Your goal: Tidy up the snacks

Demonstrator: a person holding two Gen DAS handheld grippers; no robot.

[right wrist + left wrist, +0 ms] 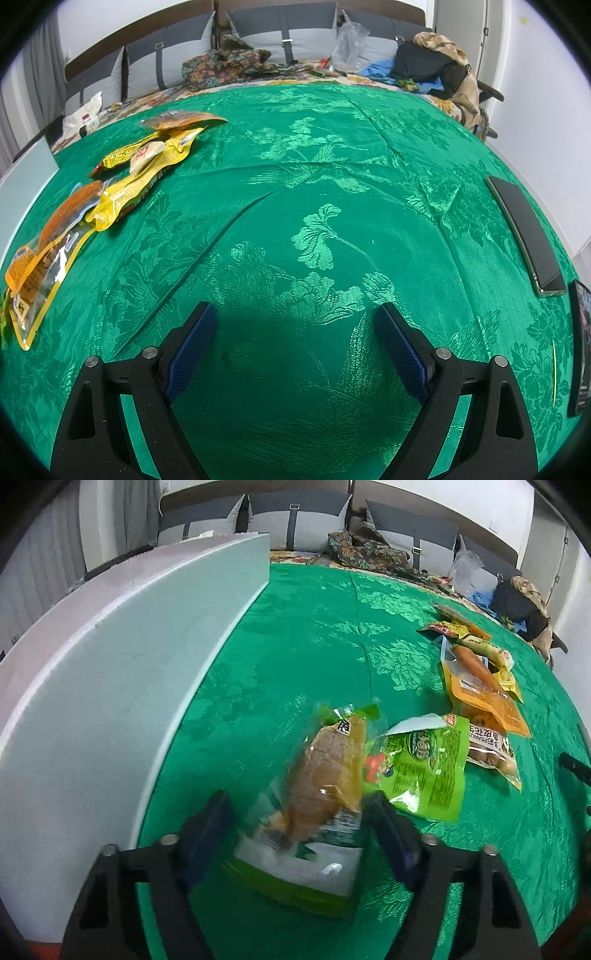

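The job looks like it has only just begun. The snacks lie loose on the green cloth (332, 177), and none of them can be seen sitting inside the white box (122, 657) on the left side of the left wrist view. Only the outside wall of that box shows — what is in it, if anything, cannot be told.

The left gripper (295, 812) is wide open. A clear pack with a brown snack (325, 775) sits between its two blue fingers (208, 827), blurry and tilted. It may be touching the finger on the right side, but the fingers are not squeezing it, so it does not look held.

Just beside that pack lies a bright green bag (424, 768), and touching its far edge is a peanut pack (491, 746). A bit further off sits an orange pack with a sausage (480, 690), and behind it a little heap of yellow packs (476, 638).

The right gripper (295, 347) is wide open too and has nothing in it — it hangs over bare cloth, well apart from the snacks. A dark phone (524, 232) lies near the right edge of the cloth.

So it seems nearly all the sorting is left to do, and the brown snack looks like the one to go first.
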